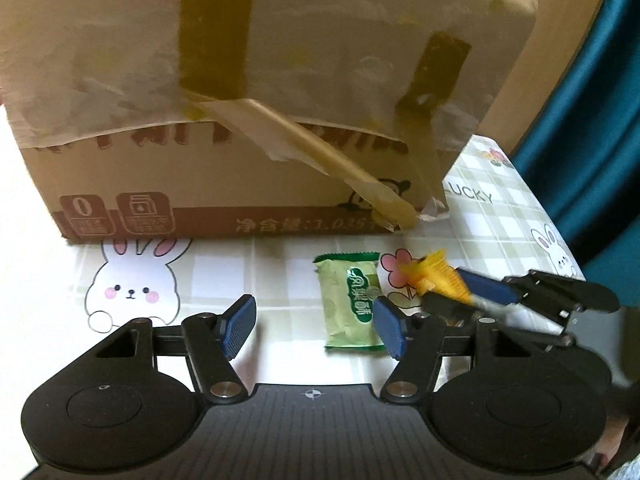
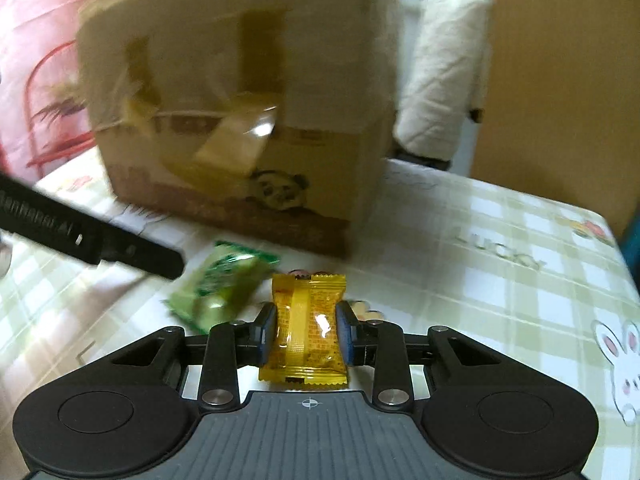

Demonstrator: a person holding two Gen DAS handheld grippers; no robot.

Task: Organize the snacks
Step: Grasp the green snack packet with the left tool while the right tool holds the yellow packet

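Right gripper (image 2: 306,330) clamped on yellow snack (image 2: 304,332); left gripper (image 1: 316,326) half-wide, empty, green snack (image 1: 352,300) beside right pad. Judged step: collecting. Next: straddle green snack, close.

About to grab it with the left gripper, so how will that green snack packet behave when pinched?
The green snack packet looks light and puffy, so it will probably crumple. Its glossy wrapper may slip. Lying flat on the tablecloth, it shouldn't roll.

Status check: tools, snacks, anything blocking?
Right tool shut on yellow snack. Left tool open, green snack lying at its right pad. Box stands close behind; path clear.
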